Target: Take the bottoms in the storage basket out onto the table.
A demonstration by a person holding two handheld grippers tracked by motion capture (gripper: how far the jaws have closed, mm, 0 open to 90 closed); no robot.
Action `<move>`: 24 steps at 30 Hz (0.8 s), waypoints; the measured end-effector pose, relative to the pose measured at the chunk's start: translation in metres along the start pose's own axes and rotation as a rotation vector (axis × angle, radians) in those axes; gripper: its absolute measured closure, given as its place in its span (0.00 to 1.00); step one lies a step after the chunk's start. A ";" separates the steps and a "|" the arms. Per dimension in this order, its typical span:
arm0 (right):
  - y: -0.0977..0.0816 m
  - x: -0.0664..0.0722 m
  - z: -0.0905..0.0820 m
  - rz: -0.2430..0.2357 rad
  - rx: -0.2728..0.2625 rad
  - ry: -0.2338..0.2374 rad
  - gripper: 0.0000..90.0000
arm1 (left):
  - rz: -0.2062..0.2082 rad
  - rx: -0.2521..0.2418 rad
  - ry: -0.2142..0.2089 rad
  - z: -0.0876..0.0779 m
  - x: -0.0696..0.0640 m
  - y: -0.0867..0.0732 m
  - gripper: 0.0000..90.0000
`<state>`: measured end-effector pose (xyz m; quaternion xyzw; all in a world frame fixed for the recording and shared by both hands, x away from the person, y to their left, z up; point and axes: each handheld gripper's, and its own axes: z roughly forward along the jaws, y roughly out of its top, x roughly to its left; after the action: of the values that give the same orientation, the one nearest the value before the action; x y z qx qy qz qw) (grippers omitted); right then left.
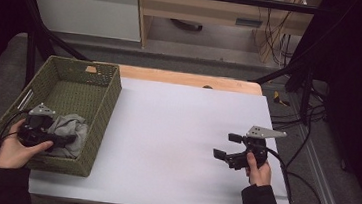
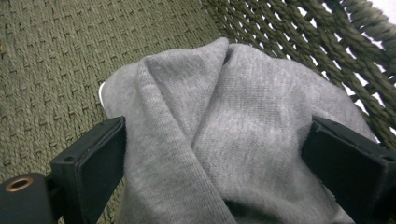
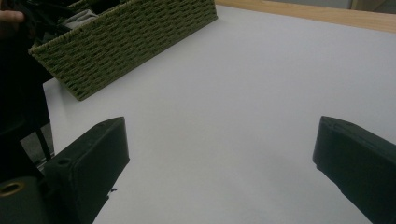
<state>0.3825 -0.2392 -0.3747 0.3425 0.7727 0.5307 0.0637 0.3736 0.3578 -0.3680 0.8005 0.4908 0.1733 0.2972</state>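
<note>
A grey cloth (image 2: 224,135), a soft fine-knit fabric, lies bunched in loose folds in the near end of a basket (image 1: 100,107). The basket is rectangular, woven of thick olive-green cord, tight on the floor and open lattice on the walls. It sits at the left edge of the counter (image 1: 181,132), whose top is a smooth, matte white sheet with a strip of bare wood along the far edge.

Left gripper (image 2: 215,161): inside the basket, over the cloth. Its fingers (image 2: 93,158) are flat black blocks standing wide apart, one on each side of the bundle. The cloth fills the gap between them and lies right against the inner faces; whether the pads press into it cannot be told. A white edge peeks out from under the cloth on the left in the left gripper view.

Right gripper (image 1: 227,146): held above bare counter near the right edge, well apart from the basket. Fingers spread wide with nothing between them; the right gripper view has white counter in the gap.
</note>
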 end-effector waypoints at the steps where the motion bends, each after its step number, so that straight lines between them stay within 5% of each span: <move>1: 0.000 0.000 0.000 0.001 0.000 0.000 0.04 | -0.001 0.005 0.000 0.000 0.000 0.000 0.09; 24: 0.000 0.000 0.001 0.003 0.007 0.001 0.04 | -0.030 0.049 -0.016 0.004 0.001 0.002 0.21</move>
<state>0.3832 -0.2384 -0.3756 0.3435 0.7742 0.5280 0.0613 0.3775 0.3564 -0.3702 0.8013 0.5046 0.1500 0.2841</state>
